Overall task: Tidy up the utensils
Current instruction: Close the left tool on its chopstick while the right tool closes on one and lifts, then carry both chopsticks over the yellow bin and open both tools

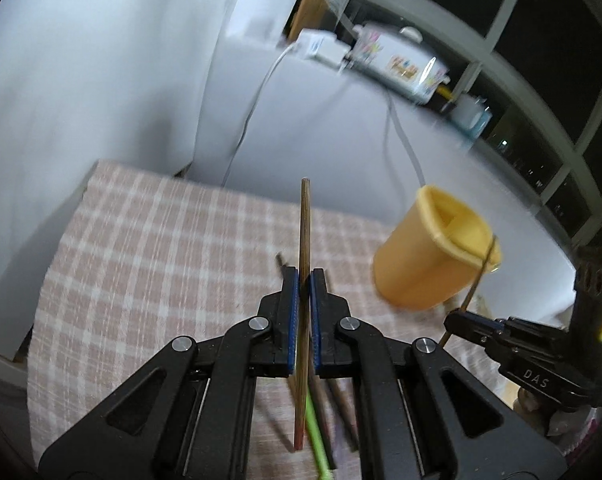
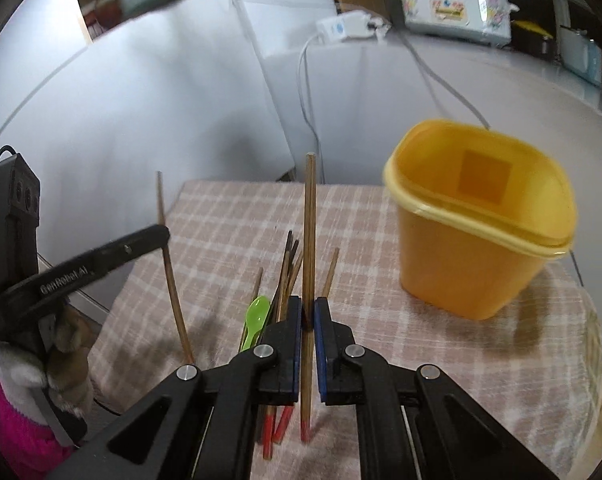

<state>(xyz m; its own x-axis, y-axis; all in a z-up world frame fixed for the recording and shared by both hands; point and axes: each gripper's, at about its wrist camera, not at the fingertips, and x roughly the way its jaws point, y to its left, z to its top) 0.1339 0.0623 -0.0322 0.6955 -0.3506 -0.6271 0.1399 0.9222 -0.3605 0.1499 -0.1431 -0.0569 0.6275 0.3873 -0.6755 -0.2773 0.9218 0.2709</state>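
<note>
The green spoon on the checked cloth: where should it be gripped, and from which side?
Grip the green spoon at its narrow handle just behind the bowl, coming from above, jaws across the handle. It lies flat among the loose chopsticks, so a side approach would likely knock them.

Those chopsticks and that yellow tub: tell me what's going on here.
A person is sorting utensils with a handheld tool in each hand. The left tool is shut on one wooden chopstick, and the right tool is shut on another chopstick. More chopsticks and a green spoon lie on the checked cloth. The yellow container looks empty.
</note>
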